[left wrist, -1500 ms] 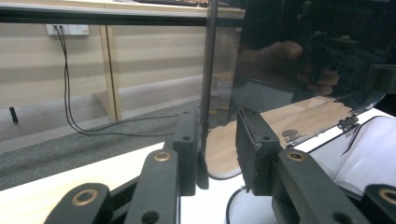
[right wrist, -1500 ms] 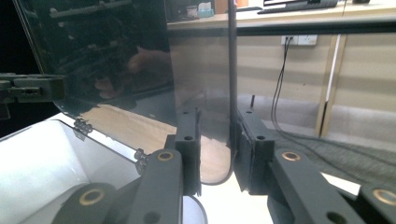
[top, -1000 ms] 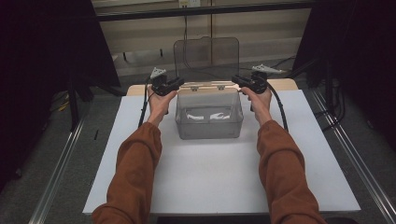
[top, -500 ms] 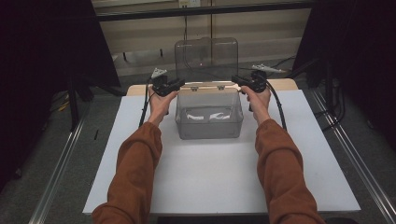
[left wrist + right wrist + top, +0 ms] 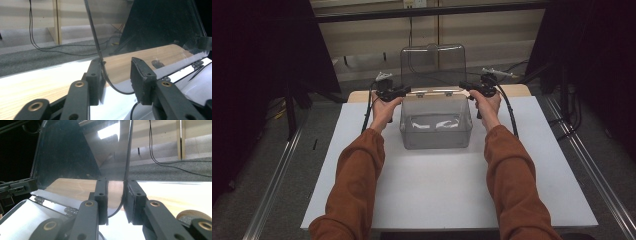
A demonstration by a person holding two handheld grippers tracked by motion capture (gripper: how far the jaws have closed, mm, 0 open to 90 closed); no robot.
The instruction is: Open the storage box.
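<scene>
A clear plastic box stands at the back of the white board, its hinged lid raised upright. My left gripper is at the lid's lower left corner and my right gripper at its lower right. In the left gripper view the lid has its edge against one pad of the gripper, with a clear gap to the other; these jaws have just been opening. In the right gripper view the lid lies against one pad of the gripper, with a narrow gap at the other; these jaws have eased open slightly.
The box sits on a white board over a wooden table. Cables trail from both grippers and across the grey floor behind. Metal rails run along both sides of the table. The lid's hinges sit on the box's back rim.
</scene>
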